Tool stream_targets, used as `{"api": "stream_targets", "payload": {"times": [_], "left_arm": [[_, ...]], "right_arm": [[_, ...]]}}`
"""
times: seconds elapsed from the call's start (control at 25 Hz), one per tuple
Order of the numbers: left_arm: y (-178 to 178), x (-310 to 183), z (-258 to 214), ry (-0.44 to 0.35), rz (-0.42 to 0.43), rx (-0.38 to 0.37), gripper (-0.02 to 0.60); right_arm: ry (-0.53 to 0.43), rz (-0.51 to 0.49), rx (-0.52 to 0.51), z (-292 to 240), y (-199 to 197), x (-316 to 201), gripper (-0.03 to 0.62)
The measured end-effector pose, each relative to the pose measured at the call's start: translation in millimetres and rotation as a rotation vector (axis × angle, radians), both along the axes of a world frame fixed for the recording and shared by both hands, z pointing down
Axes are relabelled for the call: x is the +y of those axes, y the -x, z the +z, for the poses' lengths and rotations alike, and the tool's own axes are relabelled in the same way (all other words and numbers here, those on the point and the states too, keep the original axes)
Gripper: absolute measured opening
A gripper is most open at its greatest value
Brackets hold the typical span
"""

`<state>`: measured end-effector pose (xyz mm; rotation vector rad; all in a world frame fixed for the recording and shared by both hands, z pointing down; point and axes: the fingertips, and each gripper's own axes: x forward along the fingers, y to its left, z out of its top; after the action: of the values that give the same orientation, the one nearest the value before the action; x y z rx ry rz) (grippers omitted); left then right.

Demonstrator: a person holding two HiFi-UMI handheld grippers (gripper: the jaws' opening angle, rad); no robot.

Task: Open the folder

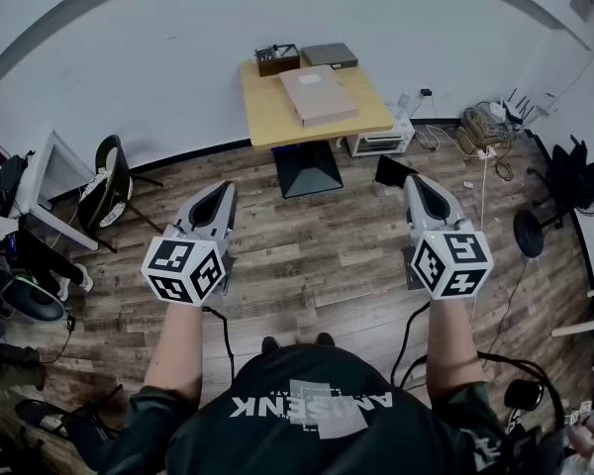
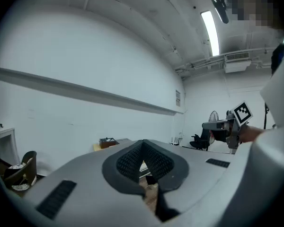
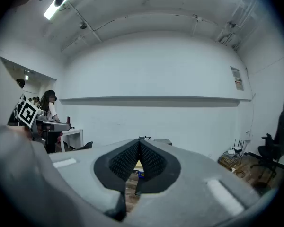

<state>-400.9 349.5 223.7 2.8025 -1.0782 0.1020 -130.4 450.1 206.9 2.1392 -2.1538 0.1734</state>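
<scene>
A closed beige folder [image 1: 318,95] lies flat on the small yellow table [image 1: 267,117] by the far wall in the head view. My left gripper [image 1: 220,193] and right gripper [image 1: 417,185] are both held out level over the wooden floor, well short of the table, pointing toward it. Each is shut with nothing between its jaws. In the left gripper view the jaws [image 2: 143,145] meet at the tips, and the right gripper's marker cube [image 2: 243,111] shows at the right. The right gripper [image 3: 139,144] is closed the same way in its own view.
A dark box [image 1: 276,59] and a grey flat device [image 1: 330,54] sit at the table's back edge. A white unit [image 1: 379,142], cables and routers [image 1: 487,122] lie right of the table. A chair [image 1: 109,186] and clutter stand at left; a fan base [image 1: 530,233] at right.
</scene>
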Motion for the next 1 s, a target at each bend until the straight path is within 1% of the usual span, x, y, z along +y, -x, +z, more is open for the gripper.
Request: {"api": "stream_targets", "payload": {"times": [0.08,0.24,0.28,0.36,0.52,0.68,0.76,0.84,1.0], "left_arm": [[-2.1,3.9,4.0,0.008,0.002,-0.007,-0.005],[-5.0,7.4,11.1,0.009,-0.002,-0.065,-0.005],[-5.7,8.4,11.7,0.004,-0.002,-0.069,-0.005],[-6.8,10.0,13.3,0.005,0.002,-0.058,-0.005],[-7.7,9.5,16.3,0.043,0.014,-0.034,-0.005],[-14.6,17.6,10.0,0.023,0.071,-0.021,-0.005],[-17.9,19.3,8.7,0.021,0.086,-0.032,-0.004],[-19.5,17.6,8.3,0.025,0.072,-0.045,-0.004],[-31.8,14.9,-0.6,0.003,0.058,-0.011,-0.005]], "right_arm": [[0.0,-0.003,0.003,1.9,-1.0,3.1,0.005],[0.0,-0.001,-0.001,3.0,-1.9,4.9,0.005],[-0.001,0.0,-0.001,2.6,-2.1,5.0,0.005],[-0.006,0.002,0.0,2.1,-3.0,5.9,0.005],[-0.007,0.001,0.0,0.0,-5.6,6.0,0.005],[-0.02,0.012,-0.005,-2.1,-9.8,8.7,0.005],[-0.041,0.02,-0.016,-4.9,-12.3,10.1,0.005],[-0.051,0.03,-0.024,-5.5,-15.7,11.7,0.005],[-0.03,0.025,-0.013,-1.8,-24.7,11.2,0.006]]}}
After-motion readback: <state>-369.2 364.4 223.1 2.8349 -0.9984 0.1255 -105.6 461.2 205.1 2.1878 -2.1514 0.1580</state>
